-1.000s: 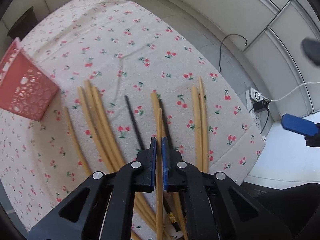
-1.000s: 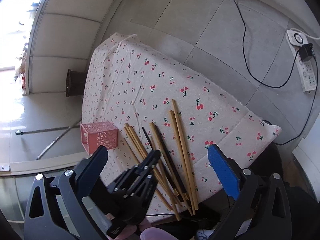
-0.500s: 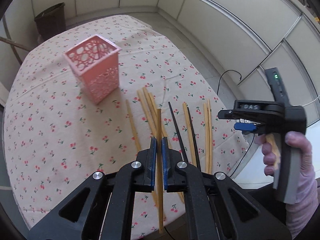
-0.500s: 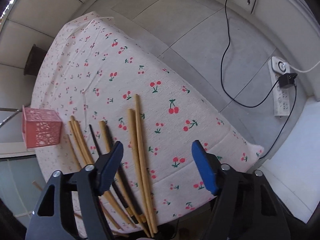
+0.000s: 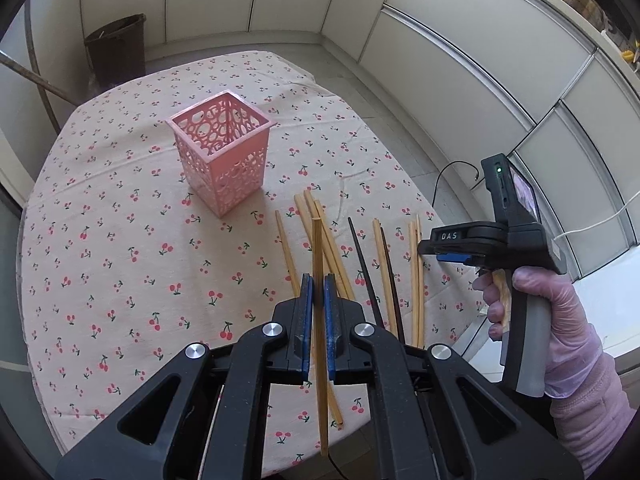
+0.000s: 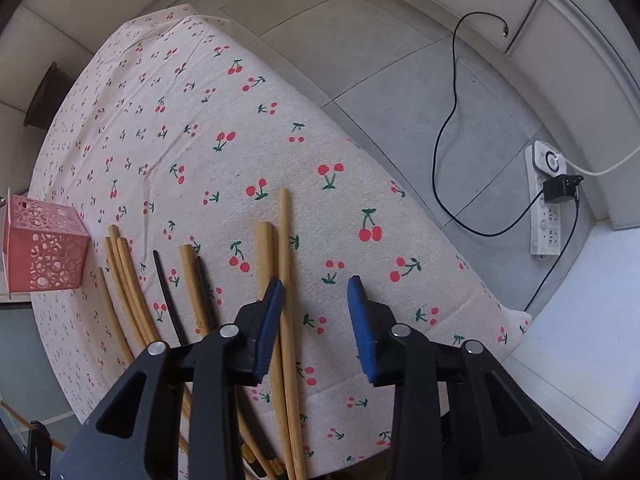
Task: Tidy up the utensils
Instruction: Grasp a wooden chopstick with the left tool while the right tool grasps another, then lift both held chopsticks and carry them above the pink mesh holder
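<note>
One wooden chopstick [image 5: 318,256] is clamped in the left gripper [image 5: 316,296], now lifted clear of the cloth with the pink holder [image 5: 224,156] ahead, seemingly empty. Over on the right wrist: right gripper [image 6: 316,300] has dropped low, jaws just narrowing around the rightmost chopstick pair [image 6: 285,248], not yet pinching.

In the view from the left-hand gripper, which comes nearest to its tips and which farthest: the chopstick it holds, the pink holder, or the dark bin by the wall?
1. Wooden chopstick: clamped between the left gripper's pads.
2. Pink perforated holder: upright on the cherry-print tablecloth, up and left of the tips.
3. Dark bin: on the floor beyond the table, against the wall.
</note>
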A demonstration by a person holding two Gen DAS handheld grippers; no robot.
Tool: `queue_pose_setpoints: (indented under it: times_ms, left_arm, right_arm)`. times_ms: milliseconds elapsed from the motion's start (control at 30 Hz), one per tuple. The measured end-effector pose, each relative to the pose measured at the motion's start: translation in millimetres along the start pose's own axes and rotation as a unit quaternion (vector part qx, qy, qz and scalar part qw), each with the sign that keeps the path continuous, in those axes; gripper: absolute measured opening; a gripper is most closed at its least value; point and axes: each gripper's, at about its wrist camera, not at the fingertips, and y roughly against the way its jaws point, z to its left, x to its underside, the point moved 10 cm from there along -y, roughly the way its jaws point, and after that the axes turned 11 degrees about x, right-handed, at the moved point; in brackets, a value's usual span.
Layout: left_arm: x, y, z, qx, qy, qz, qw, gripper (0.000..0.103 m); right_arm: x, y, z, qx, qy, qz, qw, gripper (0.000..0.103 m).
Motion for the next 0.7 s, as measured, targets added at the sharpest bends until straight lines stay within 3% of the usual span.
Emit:
queue_pose_setpoints:
  times_ms: [167, 233, 267, 467, 700]
  left_arm:
    - [0.8, 2.6, 1.5, -0.005, 0.0, -0.003, 1.0, 0.005]
    - [0.8, 3.6, 1.3, -0.008, -0.002, -0.006, 0.9999, 0.005]
    - [0.6, 4.3, 2.1, -0.011, -0.003, -0.009, 0.9999, 0.005]
    - [-4.3, 12.0, 14.0, -0.014, 0.014, -0.032, 0.9993, 0.005]
    - [-17.9, 41.3, 4.9, -0.009, 0.007, -0.087, 0.9961, 0.005]
  right_arm:
    - [1.0, 0.0, 11.0, 0.035, 0.028, -0.026, 0.999, 0.031]
    - [0.5, 0.3, 17.7, 0.048, 0.043, -0.041, 0.997, 0.026]
    - [0.5, 0.0, 21.4, 0.041, 0.048, -0.045, 0.997, 0.007]
    - [-6.1, 8.3, 18.3, -0.03, 0.021, -0.052, 0.998, 0.006]
    - [-8.7, 80.4, 17.0, -0.086, 0.026, -0.142, 0.986, 0.006]
